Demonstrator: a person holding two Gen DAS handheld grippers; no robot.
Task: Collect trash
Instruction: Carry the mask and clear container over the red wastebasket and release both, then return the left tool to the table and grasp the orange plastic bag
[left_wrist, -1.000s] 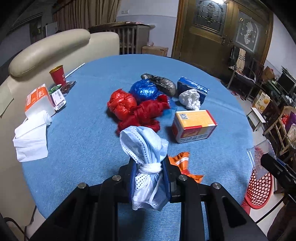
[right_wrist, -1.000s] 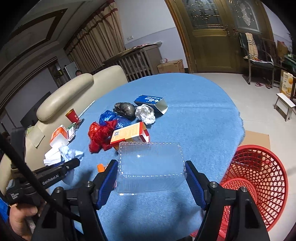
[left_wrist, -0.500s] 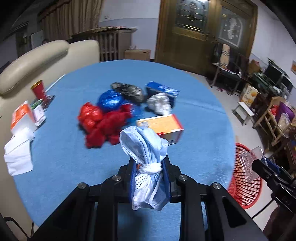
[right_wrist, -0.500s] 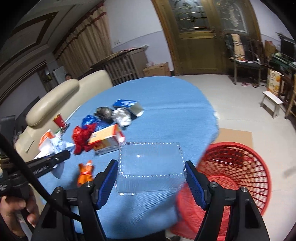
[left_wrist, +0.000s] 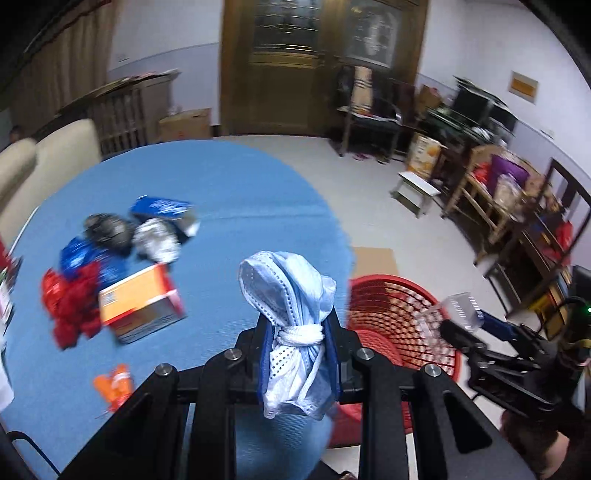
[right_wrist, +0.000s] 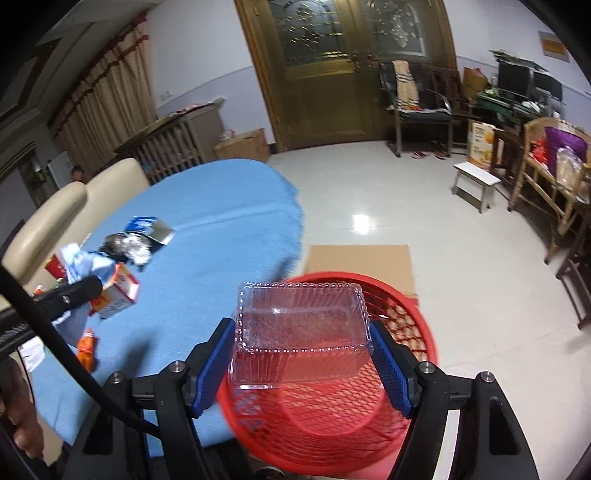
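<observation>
Left hand-held gripper (left_wrist: 299, 354): pressed together on a knotted blue face mask (left_wrist: 291, 306), which sticks up between its pads above the near edge of the worktop (left_wrist: 240, 192).
Right hand-held gripper (right_wrist: 303, 354): its blue pads pinch the two short sides of a clear plastic box (right_wrist: 301, 332), held level.
Box against basket: the clear plastic box hangs right above the red basket (right_wrist: 332, 413), whose rim shows through it.
Basket: on the floor, just beside the round edge of the blue-covered worktop; in the left wrist view it lies to the right of the face mask.
Trash on the worktop: an orange carton (left_wrist: 138, 302), a red bag (left_wrist: 70, 306), a blue bag (left_wrist: 79, 254), a dark bag (left_wrist: 107, 229), a foil ball (left_wrist: 157, 240), a blue box (left_wrist: 162, 208) and an orange wrapper (left_wrist: 112, 384), all left of the left hand-held gripper.
Nearby: flat cardboard (right_wrist: 358, 266) on the floor behind the basket.
In the way: nothing between the plastic box and the basket's mouth.
</observation>
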